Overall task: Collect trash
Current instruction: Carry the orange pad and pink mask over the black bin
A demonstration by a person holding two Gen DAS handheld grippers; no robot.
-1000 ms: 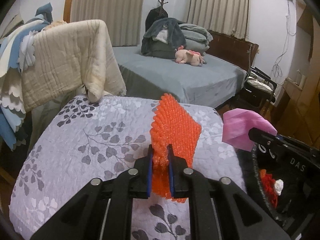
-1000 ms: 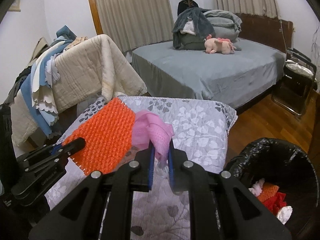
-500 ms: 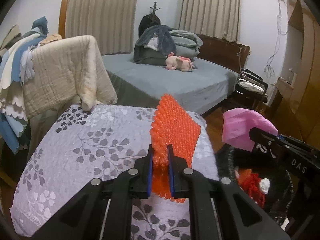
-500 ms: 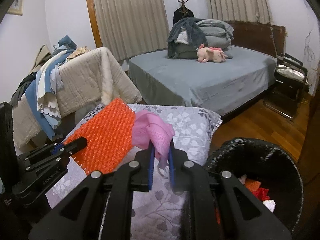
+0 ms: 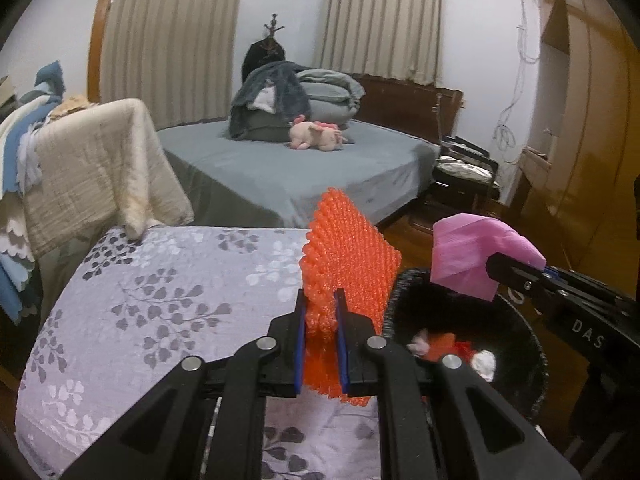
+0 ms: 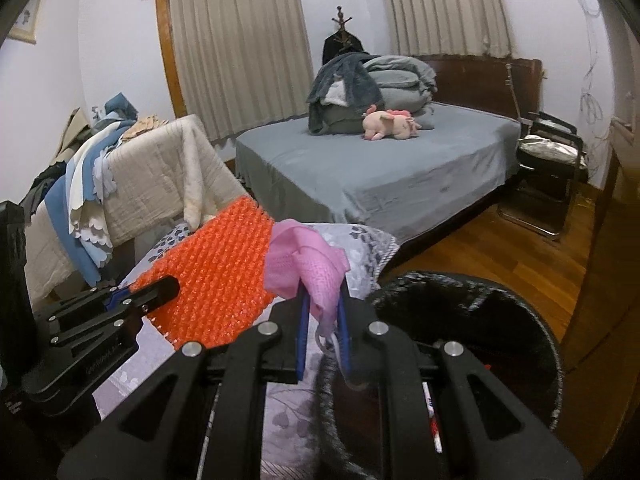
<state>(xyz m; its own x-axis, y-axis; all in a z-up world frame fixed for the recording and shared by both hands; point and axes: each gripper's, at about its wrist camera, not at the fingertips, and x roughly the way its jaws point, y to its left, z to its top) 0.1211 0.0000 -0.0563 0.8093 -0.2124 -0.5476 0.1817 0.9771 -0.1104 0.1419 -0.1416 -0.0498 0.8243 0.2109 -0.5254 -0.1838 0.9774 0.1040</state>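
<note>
The left tool point(image 5: 320, 312) is pinching the lower edge of an orange bubble-wrap sheet point(image 5: 352, 256), its two fingers closed tight on it. The sheet is standing up just beside the rim of the black-lined trash bin point(image 5: 532, 344), on the near-left side. The right tool point(image 6: 322, 320) is clamping a crumpled pink paper point(image 6: 304, 256), which is hanging over the bin's opening in the left view.

Both pieces are looking light and soft; the wrap is springy and may cling to the pads, so an edge grip seems right.

The bin mouth is looking wide and open, with scraps point(image 5: 452, 350) lying inside. The floral-covered counter point(image 5: 160, 300) is pressing against the bin's left side.
</note>
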